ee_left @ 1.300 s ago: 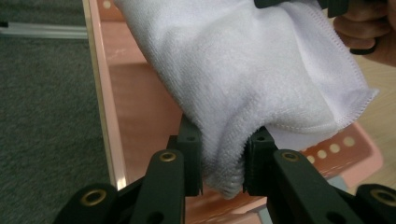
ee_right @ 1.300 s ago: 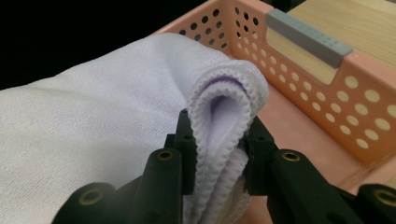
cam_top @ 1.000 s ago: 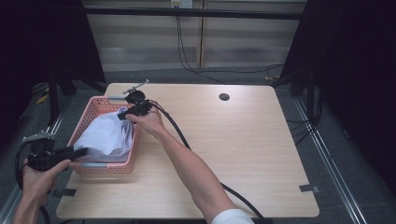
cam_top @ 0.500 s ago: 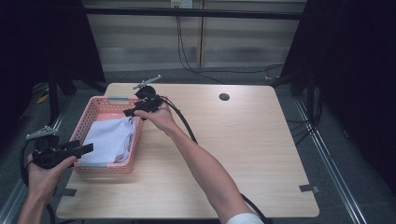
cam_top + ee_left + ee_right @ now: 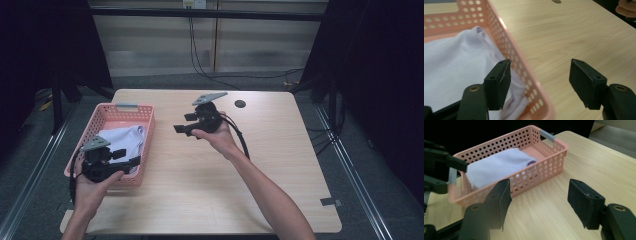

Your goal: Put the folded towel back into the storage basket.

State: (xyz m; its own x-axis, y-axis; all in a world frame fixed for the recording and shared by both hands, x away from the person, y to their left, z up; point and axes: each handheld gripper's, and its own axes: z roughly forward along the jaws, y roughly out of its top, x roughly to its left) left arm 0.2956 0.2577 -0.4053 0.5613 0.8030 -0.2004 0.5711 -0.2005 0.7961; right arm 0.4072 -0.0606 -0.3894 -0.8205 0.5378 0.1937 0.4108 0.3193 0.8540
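High view: pink basket [image 5: 102,118] at table's [image 5: 280,165] left edge, pale lilac cloth [image 5: 124,138] folded inside; left gripper [image 5: 126,157] over basket's near end, right gripper [image 5: 183,123] above bare wood, well apart from basket.

Left gripper view: jaws just opened wide, straddling basket wall [image 5: 522,65], gripping nothing.

Right gripper view: jaws just opened wide, empty; cloth [image 5: 496,166] lying in basket [image 5: 544,167] beyond.

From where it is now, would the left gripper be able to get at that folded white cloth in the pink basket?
Probably yes. The left gripper hangs with open, empty jaws at the near right corner of the pink basket; the basket has no lid, and nothing lies on the white cloth.
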